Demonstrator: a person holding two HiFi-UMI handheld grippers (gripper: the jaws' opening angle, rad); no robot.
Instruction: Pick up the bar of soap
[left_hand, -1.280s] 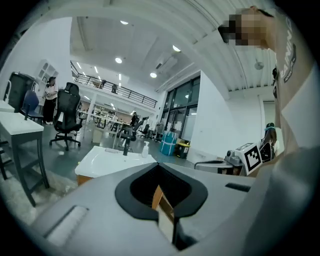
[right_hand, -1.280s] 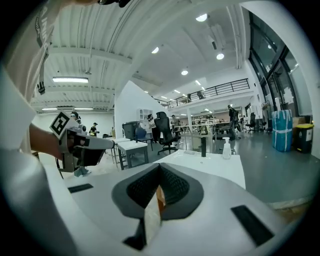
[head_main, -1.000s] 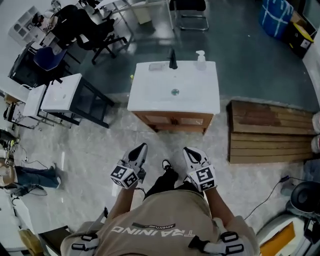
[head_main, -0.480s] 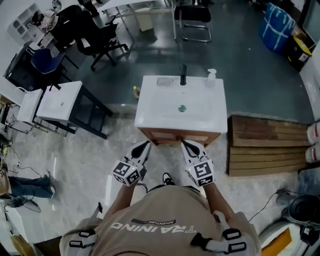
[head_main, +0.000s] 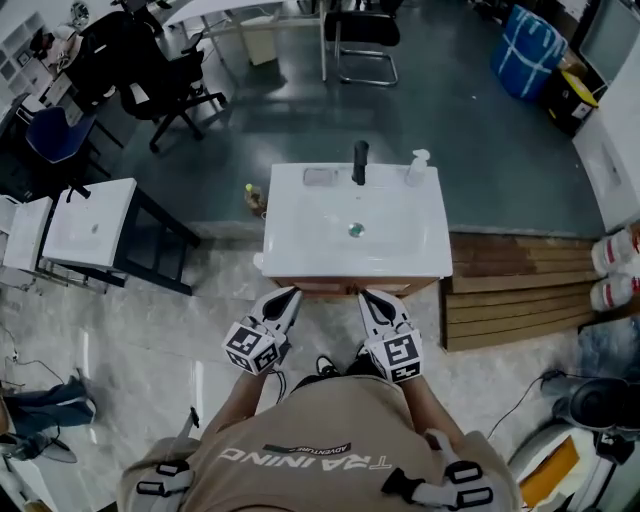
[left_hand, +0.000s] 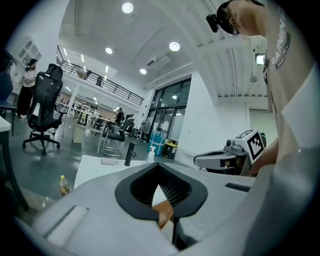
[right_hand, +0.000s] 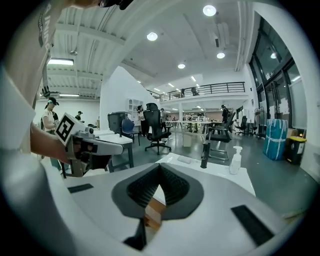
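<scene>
Both claws sit low in the head view's centre, side by side and apart, pointing up the frame at the front edge of a white bench (head_main: 300, 235) with a basin sunk into its top. The left claw (head_main: 291, 292) has its jaws pressed together with nothing between them, and its own view shows the ribbed pads meeting at the tips. The right claw (head_main: 364, 295) is likewise closed and empty. The bar of soap (head_main: 318, 177) lies at the far edge of the bench, upper left of the basin, well apart from both claws and untouched. Just to its right stands a black tap (head_main: 360, 162), and further right along the same edge a white pump bottle (head_main: 417, 167). A small yellow-capped bottle (head_main: 254, 197) stands on the floor beside the bench's left end. Wooden boards (head_main: 520, 290) lie on the floor to the right of the bench.
</scene>
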